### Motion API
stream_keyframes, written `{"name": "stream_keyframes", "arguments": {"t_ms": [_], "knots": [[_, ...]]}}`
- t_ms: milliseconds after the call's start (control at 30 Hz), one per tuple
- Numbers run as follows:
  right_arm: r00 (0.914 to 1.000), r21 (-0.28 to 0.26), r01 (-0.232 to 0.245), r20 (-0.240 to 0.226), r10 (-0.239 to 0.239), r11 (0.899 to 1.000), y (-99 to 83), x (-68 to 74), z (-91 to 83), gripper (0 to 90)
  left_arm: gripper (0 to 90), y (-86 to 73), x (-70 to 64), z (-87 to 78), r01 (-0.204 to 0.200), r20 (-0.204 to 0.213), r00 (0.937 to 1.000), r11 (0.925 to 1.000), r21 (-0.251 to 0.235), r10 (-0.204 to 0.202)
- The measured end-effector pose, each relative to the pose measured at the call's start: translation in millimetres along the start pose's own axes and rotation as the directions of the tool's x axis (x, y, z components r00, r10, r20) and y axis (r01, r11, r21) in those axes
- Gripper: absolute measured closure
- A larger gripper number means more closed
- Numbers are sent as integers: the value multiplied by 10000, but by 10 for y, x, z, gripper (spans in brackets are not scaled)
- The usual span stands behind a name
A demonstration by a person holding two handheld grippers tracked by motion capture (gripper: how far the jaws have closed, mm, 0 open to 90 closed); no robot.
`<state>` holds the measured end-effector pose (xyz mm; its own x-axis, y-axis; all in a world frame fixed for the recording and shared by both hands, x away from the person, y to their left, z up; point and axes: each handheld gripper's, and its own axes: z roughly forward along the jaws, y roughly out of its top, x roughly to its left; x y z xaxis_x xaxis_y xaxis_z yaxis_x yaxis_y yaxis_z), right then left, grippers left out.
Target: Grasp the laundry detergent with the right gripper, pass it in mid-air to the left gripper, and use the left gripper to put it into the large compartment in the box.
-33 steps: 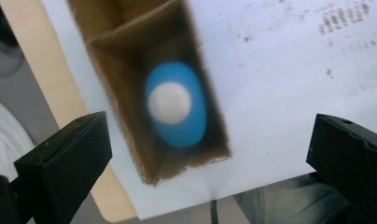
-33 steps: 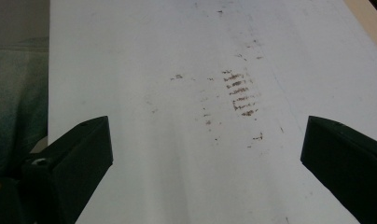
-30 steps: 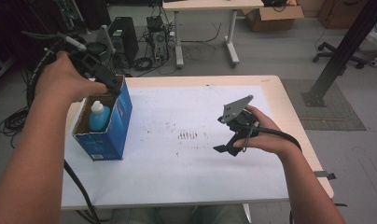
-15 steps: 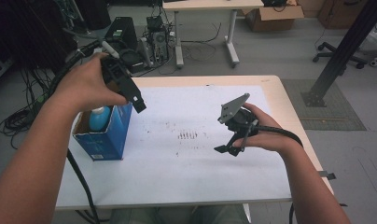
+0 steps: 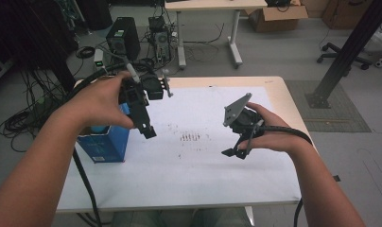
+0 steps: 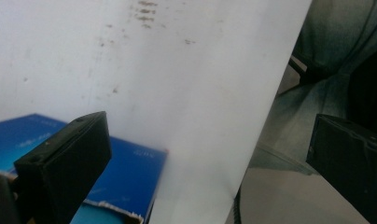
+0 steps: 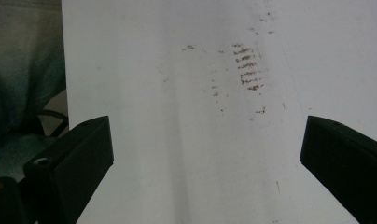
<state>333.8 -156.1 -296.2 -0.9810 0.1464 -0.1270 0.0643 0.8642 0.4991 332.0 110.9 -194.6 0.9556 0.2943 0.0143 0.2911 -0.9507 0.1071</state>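
High view: the left gripper (image 5: 144,124) hangs above the blue box (image 5: 104,144) at the table's (image 5: 274,85) left edge, jaws spread wide and empty; something pale blue (likely a bottle) sits inside. Next, I judge, it must descend into the box. Right gripper (image 5: 236,149) waits, wide open, holding nothing
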Motion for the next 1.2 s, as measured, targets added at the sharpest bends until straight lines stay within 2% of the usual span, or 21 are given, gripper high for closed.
{"name": "stream_keyframes", "arguments": {"t_ms": [133,200,300,367,467,733,1033,1200], "knots": [[10000,348,61,-77,-58,9994,13,-20,-29,29,2,43,-81,160,-533,399,9979,9979,359,519],[9999,423,40,-103,-36,9991,9,-42,-44,28,2,60,-121,224,-802,472,9958,9956,484,779],[9999,553,15,-160,-6,9985,-12,-74,-52,29,2,79,-153,276,-1150,655,9915,9925,415,1121],[9998,725,-4,-211,20,9974,-32,-89,-54,31,2,93,-156,303,-1267,583,9906,9910,435,1240],[9997,909,12,-264,12,9959,-65,-101,-58,32,2,126,-148,345,-1331,483,9903,9895,557,1305],[9990,1064,22,-452,26,9943,-109,-148,-61,32,2,198,-125,391,-1426,518,9888,9884,515,1400],[9983,1198,139,-575,-70,9927,-71,-164,39,33,2,160,-94,378,-1283,439,9910,9907,447,1263],[9979,1310,186,-632,-104,9912,-50,-161,70,34,2,152,-90,382,-1341,442,9903,9898,482,1320]]}}
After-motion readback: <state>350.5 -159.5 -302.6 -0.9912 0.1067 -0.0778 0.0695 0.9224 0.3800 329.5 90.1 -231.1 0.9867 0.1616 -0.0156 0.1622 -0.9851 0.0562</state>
